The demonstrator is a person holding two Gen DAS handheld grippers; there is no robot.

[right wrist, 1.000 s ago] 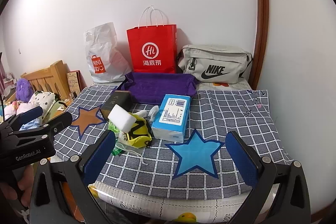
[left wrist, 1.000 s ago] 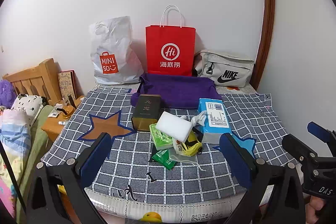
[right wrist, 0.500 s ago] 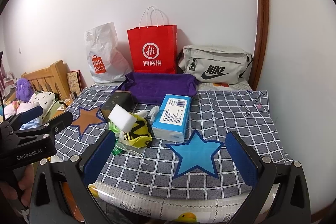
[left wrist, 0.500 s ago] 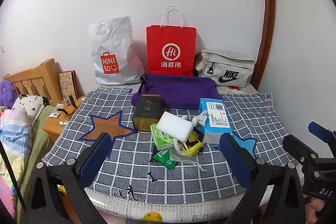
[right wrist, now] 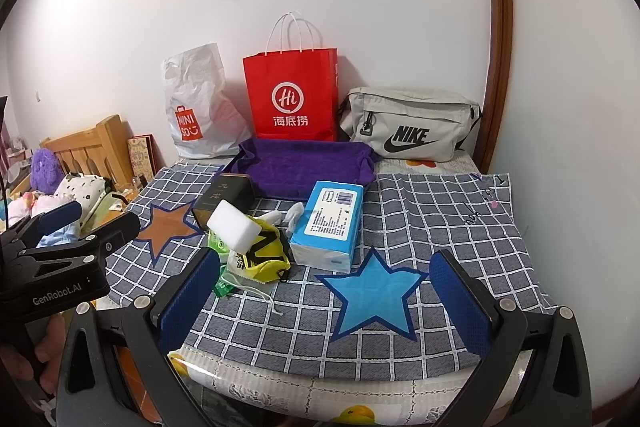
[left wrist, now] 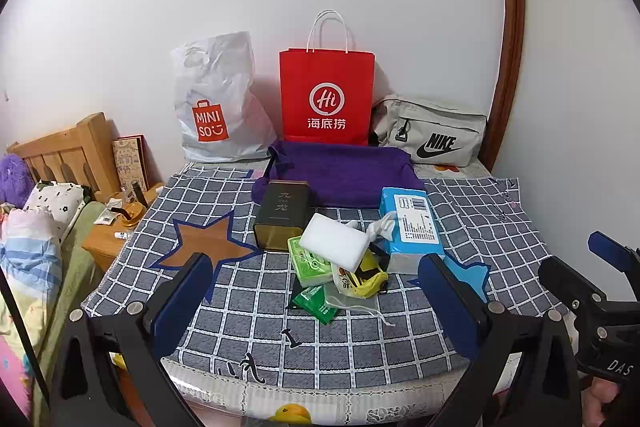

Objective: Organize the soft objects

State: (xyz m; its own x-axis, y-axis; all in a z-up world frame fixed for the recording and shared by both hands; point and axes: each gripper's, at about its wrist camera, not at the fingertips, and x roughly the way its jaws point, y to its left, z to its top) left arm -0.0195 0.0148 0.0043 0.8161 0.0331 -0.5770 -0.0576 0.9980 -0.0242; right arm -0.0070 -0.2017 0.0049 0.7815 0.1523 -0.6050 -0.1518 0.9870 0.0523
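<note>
A pile lies mid-table: a white sponge (left wrist: 334, 241) on a green wet-wipe pack (left wrist: 309, 263), a yellow pouch (left wrist: 362, 279), a small green packet (left wrist: 314, 303), a dark tin (left wrist: 282, 213) and a blue tissue pack (left wrist: 412, 227). A purple cloth tray (left wrist: 344, 171) sits behind them. My left gripper (left wrist: 316, 291) is open and empty, near the table's front edge, in front of the pile. My right gripper (right wrist: 324, 295) is open and empty, over a blue star patch (right wrist: 374, 293); the sponge (right wrist: 233, 230) and tissue pack (right wrist: 330, 223) lie ahead left of it.
A MINISO plastic bag (left wrist: 214, 103), a red paper bag (left wrist: 326, 95) and a grey Nike bag (left wrist: 432, 133) stand along the back wall. A checked cloth (left wrist: 240, 307) covers the table. A wooden headboard (left wrist: 64, 151) and bedding are at the left.
</note>
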